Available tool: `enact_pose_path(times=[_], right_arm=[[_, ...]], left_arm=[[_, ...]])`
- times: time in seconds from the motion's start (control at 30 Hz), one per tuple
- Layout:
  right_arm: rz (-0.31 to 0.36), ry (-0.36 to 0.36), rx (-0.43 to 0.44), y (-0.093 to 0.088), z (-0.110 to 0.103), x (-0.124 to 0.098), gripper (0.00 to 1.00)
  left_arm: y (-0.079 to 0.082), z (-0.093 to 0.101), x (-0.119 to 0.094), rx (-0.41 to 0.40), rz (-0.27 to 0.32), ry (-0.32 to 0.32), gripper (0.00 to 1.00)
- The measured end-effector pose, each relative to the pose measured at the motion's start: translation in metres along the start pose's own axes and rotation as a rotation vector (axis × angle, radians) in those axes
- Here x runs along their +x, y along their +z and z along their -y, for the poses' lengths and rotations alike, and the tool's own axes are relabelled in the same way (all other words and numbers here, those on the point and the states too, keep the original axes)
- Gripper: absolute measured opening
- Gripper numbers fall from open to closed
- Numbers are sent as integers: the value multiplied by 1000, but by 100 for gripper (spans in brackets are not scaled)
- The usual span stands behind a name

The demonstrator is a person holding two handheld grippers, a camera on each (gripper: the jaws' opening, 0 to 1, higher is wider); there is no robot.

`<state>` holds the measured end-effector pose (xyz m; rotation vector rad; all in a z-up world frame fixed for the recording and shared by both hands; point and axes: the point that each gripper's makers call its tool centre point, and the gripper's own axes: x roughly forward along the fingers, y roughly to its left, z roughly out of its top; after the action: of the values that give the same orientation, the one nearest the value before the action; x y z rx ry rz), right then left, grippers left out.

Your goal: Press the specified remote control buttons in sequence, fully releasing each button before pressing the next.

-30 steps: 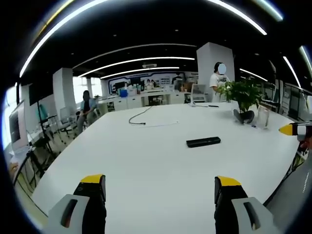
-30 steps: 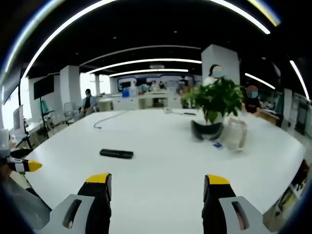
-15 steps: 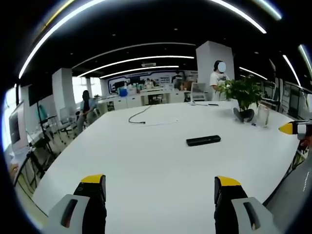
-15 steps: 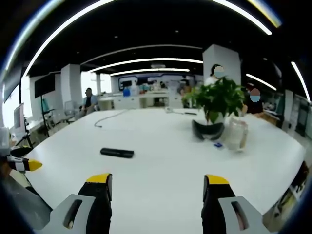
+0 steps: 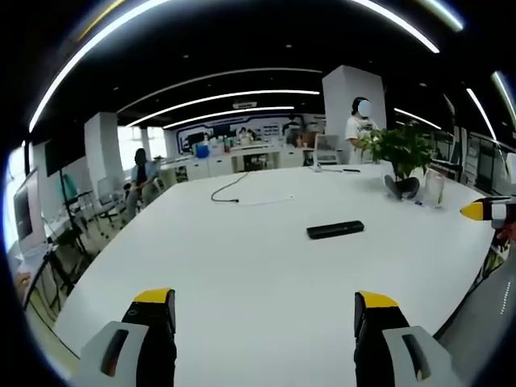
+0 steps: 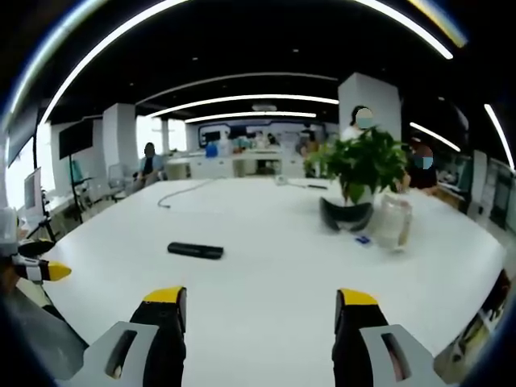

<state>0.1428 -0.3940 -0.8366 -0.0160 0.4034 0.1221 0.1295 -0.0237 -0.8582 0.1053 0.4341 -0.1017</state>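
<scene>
While both grippers' fingers spread wide, remote control flat on table — long axis crosswise

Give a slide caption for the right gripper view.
Open right gripper above white table, remote ahead, plant behind.

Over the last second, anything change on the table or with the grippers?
Nothing taken hold of or let go. Both views drift slightly, which is camera motion. The remote lies in the same spot on the white table, untouched; left gripper and right gripper remain open, well short of it.
</scene>
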Motion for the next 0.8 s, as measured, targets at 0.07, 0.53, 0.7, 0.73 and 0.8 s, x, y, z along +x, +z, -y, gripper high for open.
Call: enact_pose_path(times=[0.07, 0.53, 0.7, 0.73, 0.8], right_arm=[[-1, 0, 0, 0, 0, 0, 74], [-3, -2, 1, -1, 1, 0, 74], [-3, 0, 1, -1, 0, 0, 74], [-2, 1, 0, -1, 0, 0, 74], [0, 3, 0, 0, -1, 0, 74]], left_arm=[[1, 0, 0, -3, 3, -2, 95], [-1, 1, 1, -1, -4, -4, 95], [-1, 0, 1, -2, -5, -2, 95], [-1, 0, 1, -1, -5, -2, 95], [-1, 1, 1, -1, -7, -4, 95]])
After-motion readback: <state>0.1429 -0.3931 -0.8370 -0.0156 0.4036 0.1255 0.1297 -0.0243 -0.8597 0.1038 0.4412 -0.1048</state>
